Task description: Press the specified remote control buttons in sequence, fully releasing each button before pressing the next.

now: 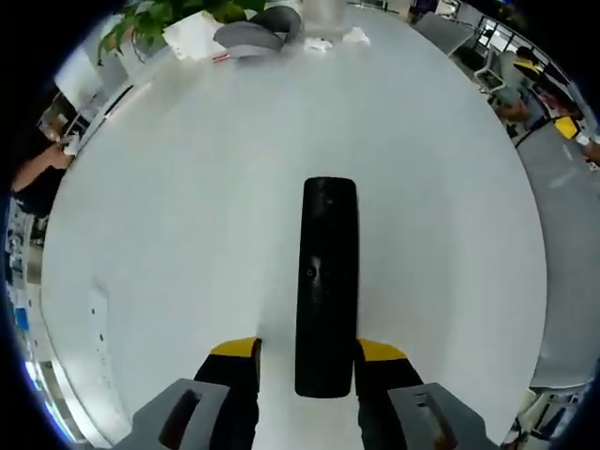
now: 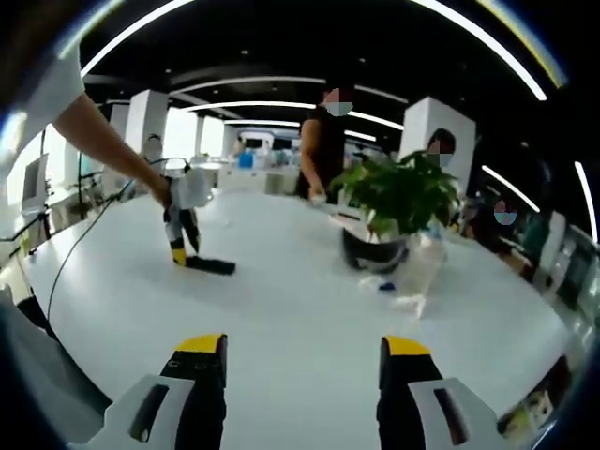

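Big glossy white tabletop (image 1: 187, 206), smooth and round-edged. Potted plant (image 2: 398, 202) sits off to the side, well apart. The slim matte-black remote (image 1: 327, 281) lies flat so its buttons face up, its near end between the left gripper (image 1: 307, 361) jaws; can't tell if they're clamping it. The right gripper (image 2: 305, 361) hangs back, jaws wide and empty, probably waiting to press.
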`<state>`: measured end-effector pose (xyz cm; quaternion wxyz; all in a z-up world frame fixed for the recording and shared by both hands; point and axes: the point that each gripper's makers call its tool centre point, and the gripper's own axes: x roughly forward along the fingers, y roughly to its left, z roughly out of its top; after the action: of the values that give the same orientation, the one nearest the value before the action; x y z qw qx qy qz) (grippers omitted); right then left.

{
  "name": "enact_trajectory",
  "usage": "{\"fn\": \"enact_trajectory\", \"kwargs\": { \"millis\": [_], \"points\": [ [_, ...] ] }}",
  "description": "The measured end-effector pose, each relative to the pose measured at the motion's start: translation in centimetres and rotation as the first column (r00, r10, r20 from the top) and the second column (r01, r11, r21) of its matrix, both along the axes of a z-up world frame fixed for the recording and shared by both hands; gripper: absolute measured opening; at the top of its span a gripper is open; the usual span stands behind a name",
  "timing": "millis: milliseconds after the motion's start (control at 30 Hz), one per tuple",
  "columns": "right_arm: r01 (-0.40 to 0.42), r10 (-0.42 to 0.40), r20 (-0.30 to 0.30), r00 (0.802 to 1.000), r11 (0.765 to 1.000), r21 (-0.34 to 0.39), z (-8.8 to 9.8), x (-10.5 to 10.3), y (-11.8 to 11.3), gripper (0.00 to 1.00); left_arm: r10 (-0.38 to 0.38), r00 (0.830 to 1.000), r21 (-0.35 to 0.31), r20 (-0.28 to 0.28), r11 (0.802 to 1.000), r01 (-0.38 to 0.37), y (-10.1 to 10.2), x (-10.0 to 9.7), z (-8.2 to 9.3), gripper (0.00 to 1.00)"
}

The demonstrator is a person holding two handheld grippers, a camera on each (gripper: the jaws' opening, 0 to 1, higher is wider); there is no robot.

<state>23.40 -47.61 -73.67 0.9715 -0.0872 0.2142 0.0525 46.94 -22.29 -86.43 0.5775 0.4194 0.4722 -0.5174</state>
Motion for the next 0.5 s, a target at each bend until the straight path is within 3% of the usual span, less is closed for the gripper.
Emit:
{"fn": "enact_trajectory", "kwargs": {
  "millis": [300,500],
  "points": [
    [0.010,-0.010,0.013,1.000,1.000,-0.003,0.19,0.04,-0.22,0.63,0.004,1.000,0.015,0.001,1.000,-0.004,0.01,-0.03,0.01,0.36],
    [0.008,-0.008,0.010,1.000,1.000,-0.006,0.13,-0.01,-0.19,0.62,-0.033,0.999,0.027,0.013,0.999,0.033,0.02,0.06,-0.09,0.24]
  ]
}}
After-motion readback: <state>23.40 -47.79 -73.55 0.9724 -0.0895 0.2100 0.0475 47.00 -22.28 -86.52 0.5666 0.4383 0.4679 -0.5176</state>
